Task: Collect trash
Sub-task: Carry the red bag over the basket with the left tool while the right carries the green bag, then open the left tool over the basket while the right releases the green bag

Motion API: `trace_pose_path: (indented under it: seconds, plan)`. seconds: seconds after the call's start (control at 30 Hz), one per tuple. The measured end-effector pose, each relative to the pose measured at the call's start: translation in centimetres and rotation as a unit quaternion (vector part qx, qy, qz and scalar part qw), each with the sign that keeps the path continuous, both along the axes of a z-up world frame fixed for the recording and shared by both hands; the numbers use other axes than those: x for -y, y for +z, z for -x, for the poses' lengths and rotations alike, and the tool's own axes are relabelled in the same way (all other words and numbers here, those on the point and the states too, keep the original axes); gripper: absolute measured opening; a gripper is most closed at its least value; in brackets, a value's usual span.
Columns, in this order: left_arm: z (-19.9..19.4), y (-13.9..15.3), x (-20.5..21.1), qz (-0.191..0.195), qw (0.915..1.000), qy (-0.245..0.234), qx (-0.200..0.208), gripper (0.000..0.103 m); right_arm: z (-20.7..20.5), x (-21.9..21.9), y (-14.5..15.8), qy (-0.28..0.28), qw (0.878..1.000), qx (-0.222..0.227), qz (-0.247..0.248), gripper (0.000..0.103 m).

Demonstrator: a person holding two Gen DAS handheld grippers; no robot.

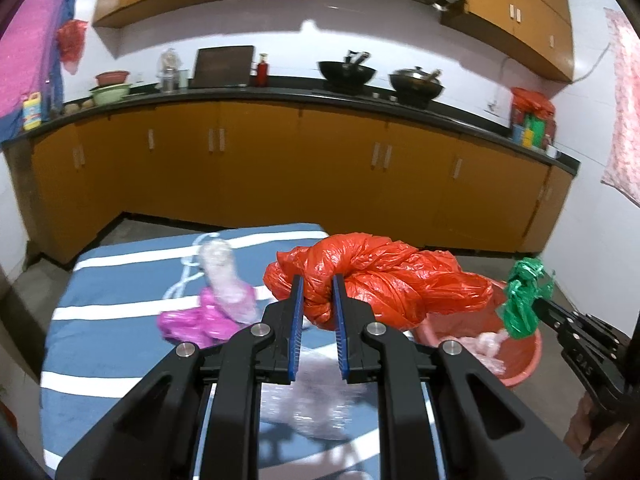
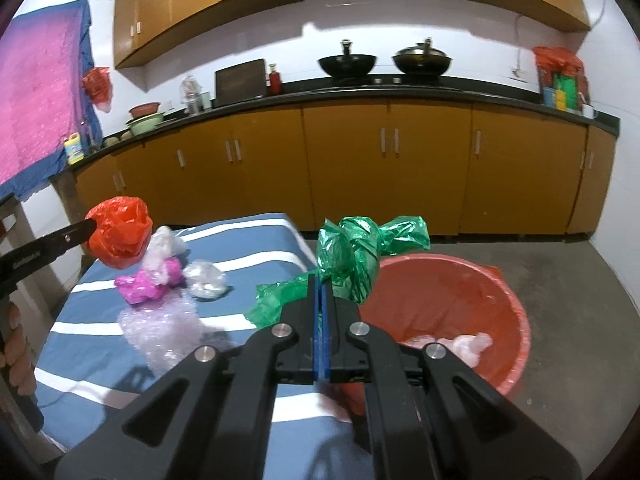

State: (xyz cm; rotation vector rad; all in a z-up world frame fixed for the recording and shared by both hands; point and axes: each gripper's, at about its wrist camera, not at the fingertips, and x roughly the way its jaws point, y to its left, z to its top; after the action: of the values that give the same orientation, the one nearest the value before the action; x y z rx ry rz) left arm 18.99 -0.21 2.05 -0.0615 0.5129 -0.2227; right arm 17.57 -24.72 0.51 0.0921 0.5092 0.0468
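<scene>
Red bag (image 1: pixel 372 280) pinched in left tongs (image 1: pixel 317 300); green bag (image 2: pixel 352 260) in right tongs (image 2: pixel 321 292).

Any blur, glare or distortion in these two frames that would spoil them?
Left wrist: pink bag and bubble wrap motion-blurred, red bag sharp, counter bowed by fisheye. Right wrist: sharper; green bag crisp, glare on tub, dark corners.

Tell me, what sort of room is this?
A home kitchen, most likely. Orange-brown base cabinets run under a dark countertop, two woks sit on the cooktop, and matching wall cabinets hang above. In front stands a table with a blue striped cloth.
</scene>
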Motion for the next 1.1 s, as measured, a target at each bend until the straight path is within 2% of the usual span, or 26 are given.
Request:
trace_pose_path:
  seconds: [0.57, 1.1]
  plan:
    - [-1.2, -1.8, 8.7, 0.010, 0.9975, -0.062, -0.032, 0.014, 0.0, 7.3, -1.9, -0.065, 0.998, -0.015, -0.006, 0.003]
    - [-3.7, -4.7, 15.1, 0.006, 0.9941, -0.088, -0.062, 0.014, -1.9, 10.8, -3.8, -0.087, 0.996, -0.030, -0.014, 0.003]
